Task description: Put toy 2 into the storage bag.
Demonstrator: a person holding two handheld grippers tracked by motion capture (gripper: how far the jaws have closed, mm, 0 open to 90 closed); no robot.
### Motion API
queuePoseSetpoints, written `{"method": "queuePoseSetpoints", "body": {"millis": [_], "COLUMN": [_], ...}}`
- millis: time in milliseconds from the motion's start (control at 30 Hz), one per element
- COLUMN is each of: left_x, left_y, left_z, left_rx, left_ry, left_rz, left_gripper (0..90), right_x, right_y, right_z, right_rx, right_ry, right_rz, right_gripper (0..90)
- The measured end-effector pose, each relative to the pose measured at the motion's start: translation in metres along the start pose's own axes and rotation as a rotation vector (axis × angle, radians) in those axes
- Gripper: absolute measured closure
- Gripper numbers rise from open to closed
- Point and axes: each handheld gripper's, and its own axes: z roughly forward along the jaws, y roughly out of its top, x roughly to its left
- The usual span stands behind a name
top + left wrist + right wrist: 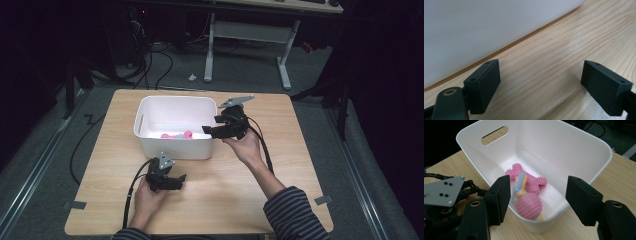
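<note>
A white bin (172, 127) is seen standing on the wooden table (280, 175), toward its far-left part. Inside the bin, pink toys are made out in the high view only as a small pink patch on the floor. In the right gripper view they are resolved: a pink spiky bone-shaped toy (529, 178) lies on the bin floor, a pink ribbed ball (530, 206) rests against its near side, and a pastel twisted piece (520, 186) in blue, yellow and pink is laid across the two. A slot handle (494, 135) is cut into the bin's far end wall.

In the left gripper view, the bin's plain outer wall and the pale wood grain beside it are shown, with nothing between the jaws.

The table is set on a grey floor, with black cables trailing behind the bin and a white-legged desk frame (247, 42) standing beyond it in a dark room.

The right gripper (207, 130) is held at the bin's right rim, jaws spread wide and empty, pointed inward over the toys. The right hand (245, 145) is extended from a striped sleeve (292, 212). The left gripper (180, 181) is held low just in front of the bin's near wall, jaws likewise wide apart and empty, with the left hand (147, 197) behind it.
</note>
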Motion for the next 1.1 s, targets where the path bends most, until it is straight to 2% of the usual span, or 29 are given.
{"method": "queuePoseSetpoints", "body": {"millis": [167, 333, 533, 733, 1100], "left_x": [0.0, 0.0, 0.0, 0.0, 0.0], "left_y": [0.0, 0.0, 0.0, 0.0, 0.0], "left_z": [0.0, 0.0, 0.0, 0.0, 0.0], "left_rx": [0.001, 0.001, 0.001, 0.0, 0.0], "left_ry": [0.001, 0.001, 0.002, 0.001, 0.001], "left_rz": [0.0, -0.002, -0.001, -0.001, 0.0], "left_gripper": [16.0, 16.0, 16.1, 16.1, 16.1], "right_x": [-0.006, -0.014, -0.024, -0.033, -0.045], "right_y": [-0.013, -0.028, -0.04, -0.047, -0.068], "right_z": [-0.021, -0.039, -0.06, -0.083, -0.109], "right_rx": [-0.017, -0.037, -0.067, -0.095, -0.122], "right_ry": [-0.057, -0.085, -0.103, -0.119, -0.16], "right_rz": [0.001, 0.021, 0.058, 0.069, 0.1], "right_gripper": [38.9, 39.9, 40.1, 40.2, 40.7]}}
